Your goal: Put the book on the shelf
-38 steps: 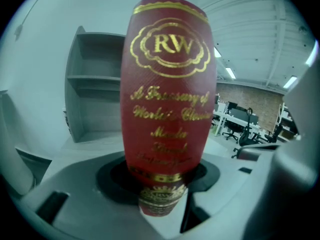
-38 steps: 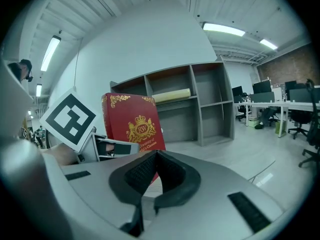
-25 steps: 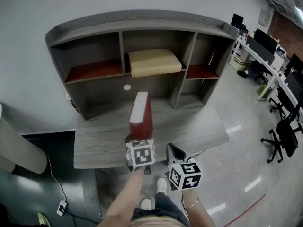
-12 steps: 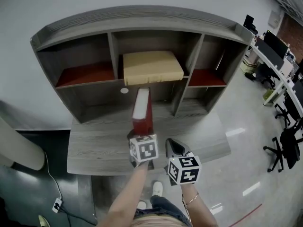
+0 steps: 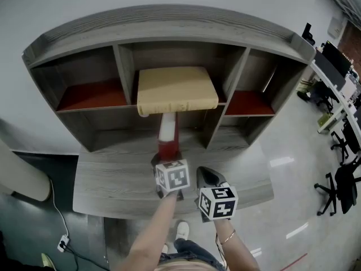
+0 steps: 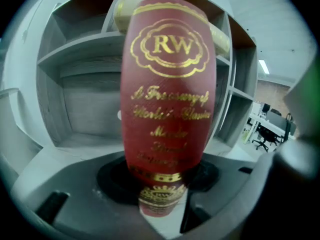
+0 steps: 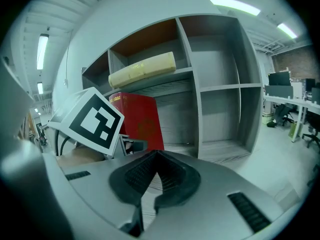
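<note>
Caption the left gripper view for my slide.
Left gripper holds a red gold-lettered book upright before the gray wooden shelf.

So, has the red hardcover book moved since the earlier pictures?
Yes. The red book has gone forward, closer to the grey wooden shelf.

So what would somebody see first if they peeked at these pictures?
Probably the big red book with gold lettering, standing upright in the left gripper, right in front of the grey shelf. Next comes the fat tan book lying flat in the shelf's upper middle compartment. The right gripper is shut and empty, just beside the left one.
</note>
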`<state>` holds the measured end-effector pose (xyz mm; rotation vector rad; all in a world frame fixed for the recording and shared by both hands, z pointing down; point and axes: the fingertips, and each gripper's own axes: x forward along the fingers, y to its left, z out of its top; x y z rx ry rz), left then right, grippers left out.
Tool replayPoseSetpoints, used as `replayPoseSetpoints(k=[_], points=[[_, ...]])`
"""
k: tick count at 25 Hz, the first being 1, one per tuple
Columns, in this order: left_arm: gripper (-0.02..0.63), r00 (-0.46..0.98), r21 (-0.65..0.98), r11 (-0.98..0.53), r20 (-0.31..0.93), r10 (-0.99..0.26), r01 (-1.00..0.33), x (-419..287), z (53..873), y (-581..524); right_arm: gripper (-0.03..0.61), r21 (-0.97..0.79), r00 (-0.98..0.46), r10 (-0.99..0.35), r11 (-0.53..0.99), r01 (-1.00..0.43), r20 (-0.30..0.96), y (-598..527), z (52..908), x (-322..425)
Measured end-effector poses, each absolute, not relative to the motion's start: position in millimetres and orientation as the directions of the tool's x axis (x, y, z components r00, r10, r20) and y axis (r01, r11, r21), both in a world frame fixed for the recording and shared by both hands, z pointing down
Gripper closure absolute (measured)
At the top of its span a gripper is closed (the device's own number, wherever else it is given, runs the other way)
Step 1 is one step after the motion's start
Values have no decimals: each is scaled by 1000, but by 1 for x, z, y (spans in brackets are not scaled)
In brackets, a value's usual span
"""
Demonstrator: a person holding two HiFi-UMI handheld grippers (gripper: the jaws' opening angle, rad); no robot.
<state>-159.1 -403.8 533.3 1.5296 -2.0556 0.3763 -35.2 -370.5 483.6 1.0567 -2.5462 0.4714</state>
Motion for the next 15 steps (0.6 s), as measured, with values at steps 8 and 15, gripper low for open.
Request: replayPoseSetpoints(k=[8,15], points=[[382,-247,79,348,561,-790,-934,-165,538,-441,569,-182,-669,-592,672,-717,449,-399,494,-39],[382,-272,69,368,552,-788,-927,-168,542,-465,569,-182,-658,-590,664,-725,468,-415,503,-32]])
